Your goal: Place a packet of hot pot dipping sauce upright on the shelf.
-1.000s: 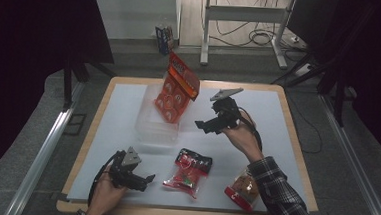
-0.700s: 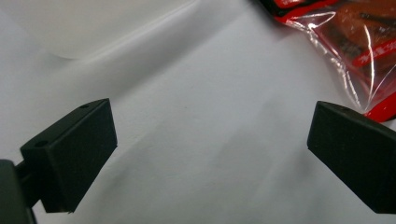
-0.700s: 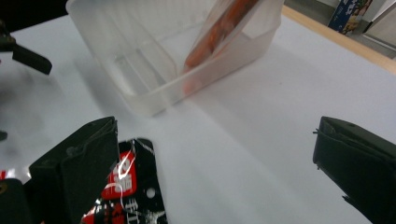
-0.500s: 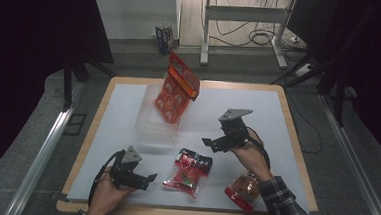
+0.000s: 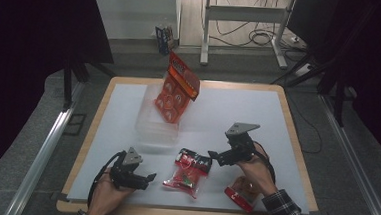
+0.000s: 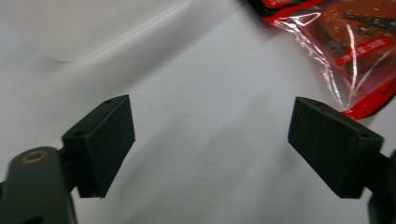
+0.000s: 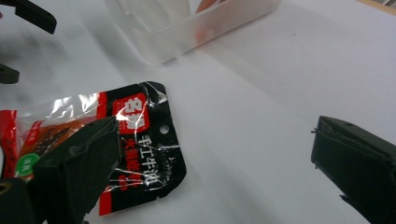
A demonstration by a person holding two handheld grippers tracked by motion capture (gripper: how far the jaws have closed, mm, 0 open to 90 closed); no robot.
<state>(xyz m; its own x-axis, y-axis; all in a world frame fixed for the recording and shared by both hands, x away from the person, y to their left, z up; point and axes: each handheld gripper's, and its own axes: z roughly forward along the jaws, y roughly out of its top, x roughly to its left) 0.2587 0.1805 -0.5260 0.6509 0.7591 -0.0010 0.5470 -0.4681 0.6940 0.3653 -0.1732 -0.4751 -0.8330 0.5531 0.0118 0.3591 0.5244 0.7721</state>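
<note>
A red and black snack packet [image 5: 188, 171] lies flat near the table's front edge; it also appears in the right gripper view [image 7: 135, 140] and the left gripper view [image 6: 355, 46]. My right gripper [image 5: 213, 156] hovers just right of the packet's black end, open, its jaws [image 7: 215, 154] straddling that end without touching it. Left of the packet, my left gripper [image 5: 148, 179] rests low, open, with bare white table between its jaws [image 6: 210, 126]. An orange packet [image 5: 177, 91] stands tilted in a clear plastic bin [image 5: 156, 128] at mid table.
Another red packet [image 5: 240, 193] lies at the front right beside the person's right wrist. The clear bin's wall [image 7: 196, 23] stands just beyond the flat packet. The white table top [image 5: 248, 116] spreads wide to the right of the bin.
My right gripper has come from beside the bin toward the front and down, to the black end of the flat packet. The left gripper has barely shifted.
</note>
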